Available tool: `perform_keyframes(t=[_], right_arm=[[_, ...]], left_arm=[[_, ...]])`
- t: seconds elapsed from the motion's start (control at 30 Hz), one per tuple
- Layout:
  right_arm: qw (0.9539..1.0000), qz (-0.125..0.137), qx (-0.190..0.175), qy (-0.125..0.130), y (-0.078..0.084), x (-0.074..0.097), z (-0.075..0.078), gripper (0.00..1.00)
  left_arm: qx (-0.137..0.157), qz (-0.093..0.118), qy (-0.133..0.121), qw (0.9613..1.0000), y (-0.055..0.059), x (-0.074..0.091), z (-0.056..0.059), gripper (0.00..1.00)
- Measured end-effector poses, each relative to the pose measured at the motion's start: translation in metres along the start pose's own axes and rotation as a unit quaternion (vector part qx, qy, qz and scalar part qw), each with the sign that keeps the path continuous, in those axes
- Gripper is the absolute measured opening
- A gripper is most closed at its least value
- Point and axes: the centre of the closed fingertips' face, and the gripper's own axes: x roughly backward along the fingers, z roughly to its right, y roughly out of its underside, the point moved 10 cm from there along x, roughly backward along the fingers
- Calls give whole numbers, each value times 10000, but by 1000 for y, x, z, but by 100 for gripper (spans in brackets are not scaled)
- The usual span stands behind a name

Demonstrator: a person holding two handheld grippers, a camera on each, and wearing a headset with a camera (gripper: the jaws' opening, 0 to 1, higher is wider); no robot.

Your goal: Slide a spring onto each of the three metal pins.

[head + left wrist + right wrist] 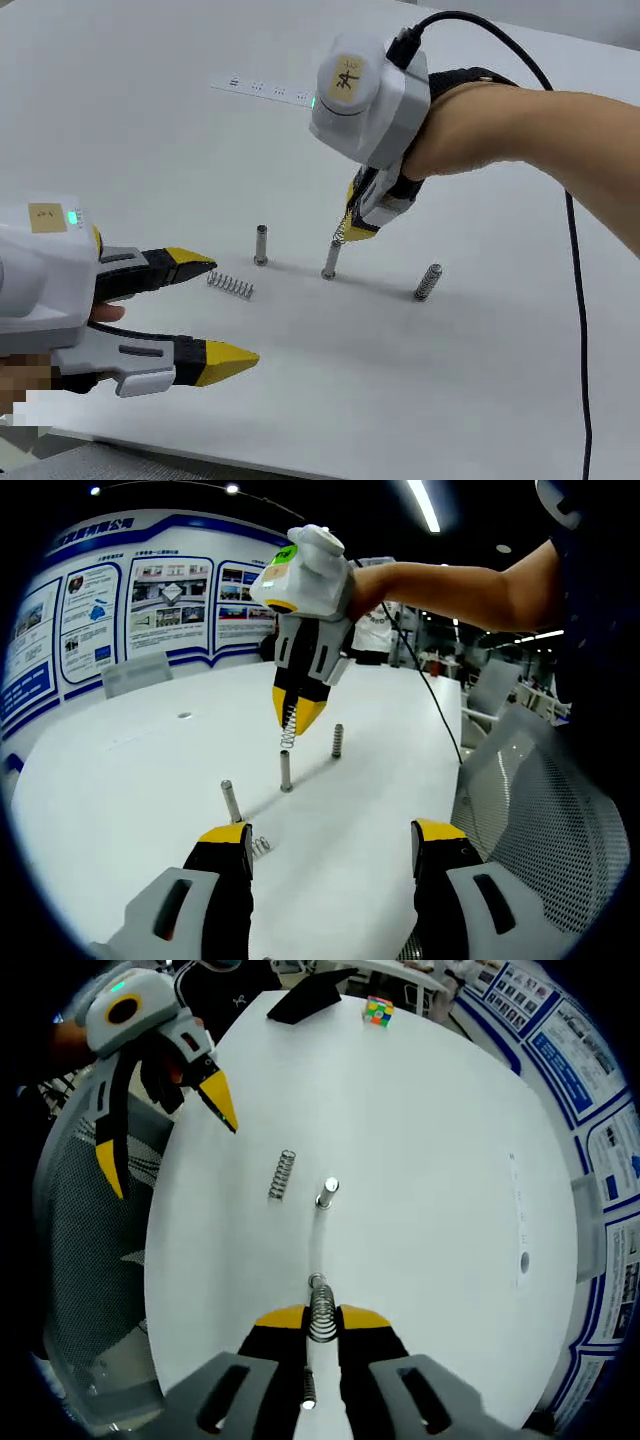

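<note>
The right gripper [351,230] pinches a spring [339,236] nearly upright, its lower end just above the top of the middle pin [330,258] and its long axis close to the pin's line; the left gripper [230,308], jaws spread and empty, hangs farther from that pin, beside a loose spring [230,285]

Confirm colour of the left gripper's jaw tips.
Yellow, on the left gripper; clearest in the head view.
</note>
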Motion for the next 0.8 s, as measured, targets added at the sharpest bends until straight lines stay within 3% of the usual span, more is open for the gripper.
perform_keyframes(t=[0.8], right_arm=[[9987, -434, -120, -229, -5, -33, -3, 12]], left_arm=[[38, -108, 27, 9999, 5, 1, 0, 65]])
